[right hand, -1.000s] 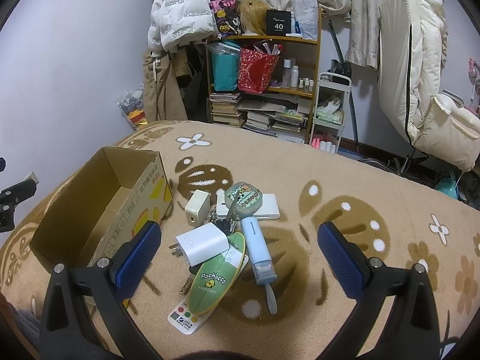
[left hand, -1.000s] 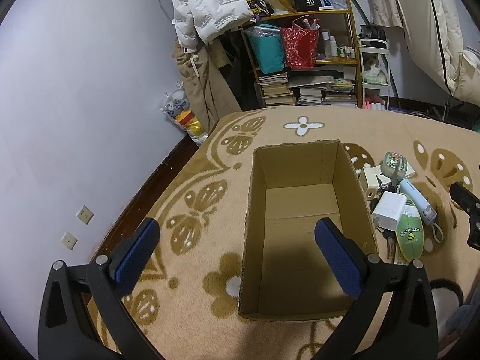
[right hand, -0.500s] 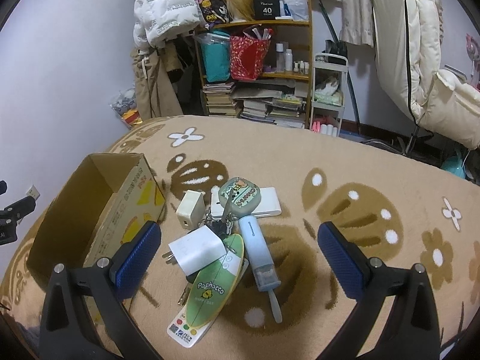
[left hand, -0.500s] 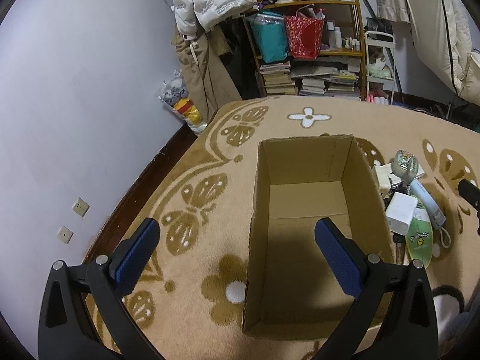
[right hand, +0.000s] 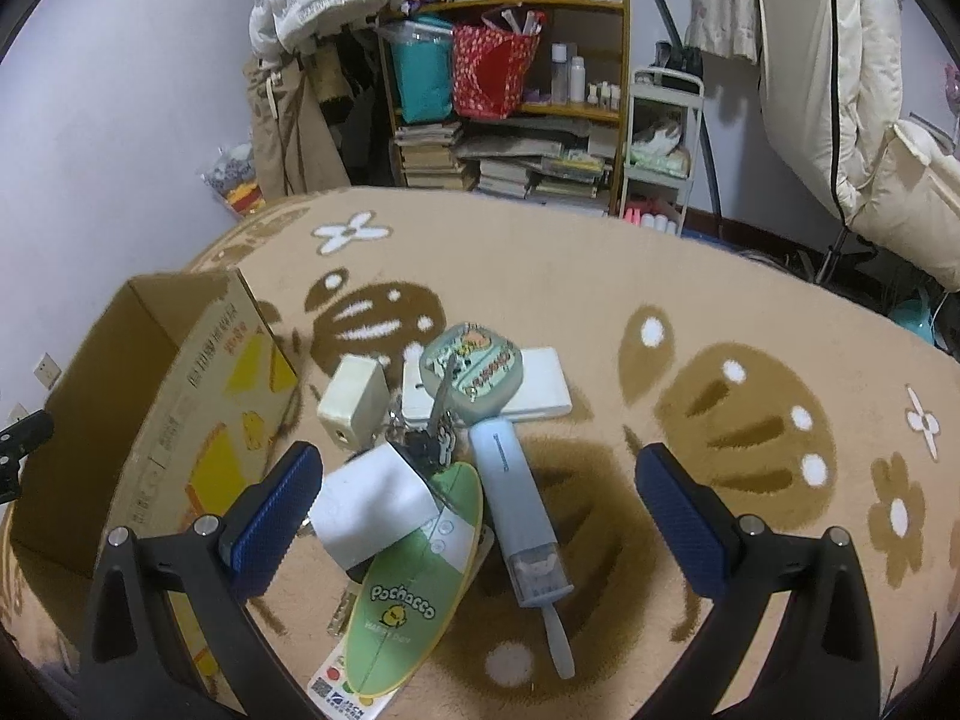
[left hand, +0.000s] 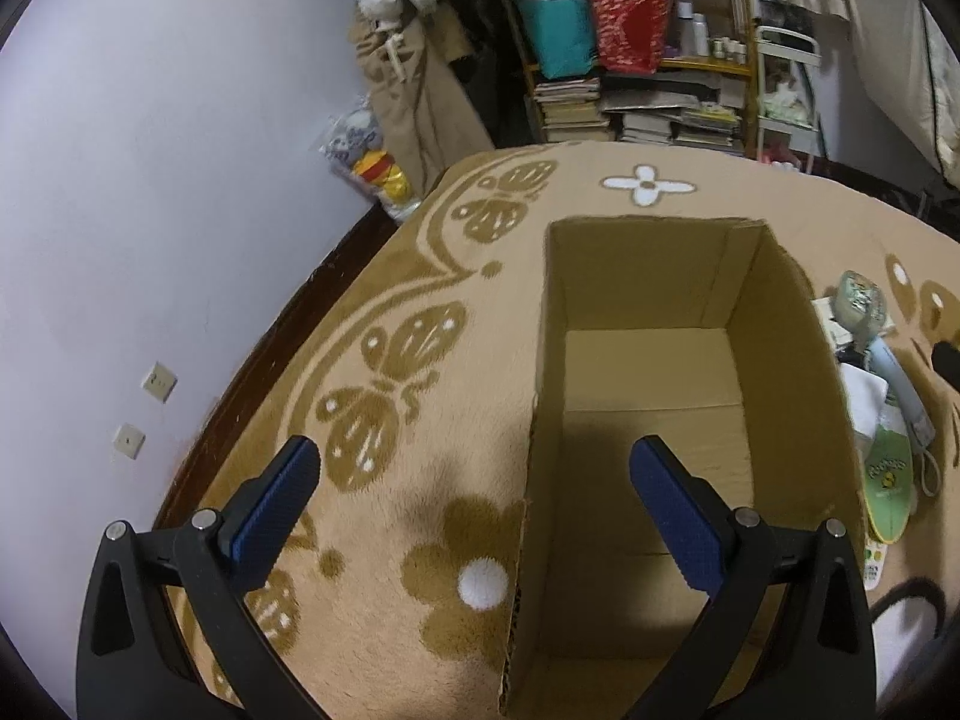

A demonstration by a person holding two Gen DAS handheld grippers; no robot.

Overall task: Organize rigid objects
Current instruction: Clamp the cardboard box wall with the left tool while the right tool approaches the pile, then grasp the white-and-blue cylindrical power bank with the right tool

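Note:
An empty open cardboard box (left hand: 798,324) stands on the patterned beige carpet; it also shows at the left of the right wrist view (right hand: 198,384). Right of it lies a pile: a white charger (right hand: 372,501), a cream adapter (right hand: 354,399), a green Pochacco case (right hand: 414,588), a light blue stick-shaped device (right hand: 519,498), a round green pouch (right hand: 474,363) with keys, and a white flat block (right hand: 540,387). My left gripper (left hand: 474,498) is open, straddling the box's near left wall. My right gripper (right hand: 477,507) is open, low over the pile.
A wooden shelf (right hand: 510,90) packed with bags, books and bottles stands at the back, with coats beside it. A small white cart (right hand: 660,144) and a cream chair (right hand: 900,180) are at the right. The purple wall (left hand: 150,210) runs along the left carpet edge.
My left gripper has moved forward and lower toward the box. My right gripper has come down closer to the pile. Both stay open.

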